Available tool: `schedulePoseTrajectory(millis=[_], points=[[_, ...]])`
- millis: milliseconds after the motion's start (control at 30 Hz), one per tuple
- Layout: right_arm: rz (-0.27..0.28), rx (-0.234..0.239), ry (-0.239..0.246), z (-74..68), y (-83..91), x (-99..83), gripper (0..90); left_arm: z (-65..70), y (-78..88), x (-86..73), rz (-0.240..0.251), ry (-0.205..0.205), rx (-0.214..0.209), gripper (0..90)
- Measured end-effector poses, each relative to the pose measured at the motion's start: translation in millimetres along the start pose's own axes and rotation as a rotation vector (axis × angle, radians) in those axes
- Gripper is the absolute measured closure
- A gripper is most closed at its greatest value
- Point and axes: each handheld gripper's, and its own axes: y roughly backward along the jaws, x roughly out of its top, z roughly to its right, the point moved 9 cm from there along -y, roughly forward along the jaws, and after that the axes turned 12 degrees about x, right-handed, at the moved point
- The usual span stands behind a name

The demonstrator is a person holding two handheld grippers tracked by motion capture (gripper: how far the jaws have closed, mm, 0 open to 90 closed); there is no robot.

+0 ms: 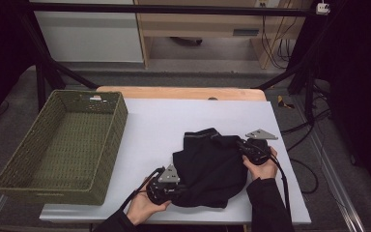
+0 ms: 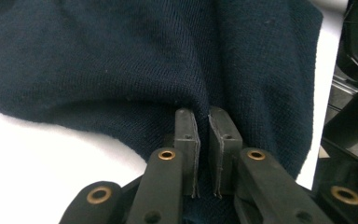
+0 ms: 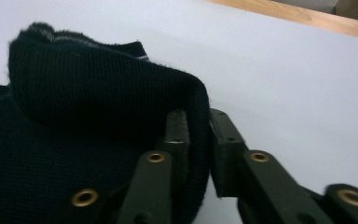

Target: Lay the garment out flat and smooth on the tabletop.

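White surface point(image 1: 174, 121), green wicker basket point(image 1: 63, 145) at left, grey floor around. Left gripper point(image 2: 204, 135) nearly closed, pinching dark knit garment point(image 1: 212, 164) mid-surface; right gripper point(image 3: 198, 140) narrow, clamping its folded edge.

The basket point(image 1: 67, 145) blocks the surface's point(image 1: 174, 121) left edge; the far half lies open, while the garment point(image 1: 212, 164) crowds the near-right part.

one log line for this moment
left gripper: shut on garment | right gripper: fabric fold between jaws | basket: empty | garment: on table
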Motion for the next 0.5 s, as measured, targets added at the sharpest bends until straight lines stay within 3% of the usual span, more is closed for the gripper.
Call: schedulePoseTrajectory(millis=[100, 267, 367, 500], points=[[0.082, 0.024, 0.012, -8.7, 15.0, 12.9, 49.1, -1.5, 0.0, 0.3, 0.003, 0.012, -0.002, 83.1], [0.126, 0.131, 0.056, -44.5, 33.2, 28.0, 39.1, -8.3, 3.8, 2.3, 0.007, 0.032, 0.011, 83.1], [0.103, 0.229, 0.091, -75.4, 28.7, 30.1, 38.1, -11.7, 5.3, 2.1, 0.015, 0.044, 0.013, 82.0], [-0.001, 0.318, 0.122, -113.2, 2.5, 19.3, 33.8, -11.9, 5.1, 0.7, 0.017, 0.043, 0.013, 80.9]])
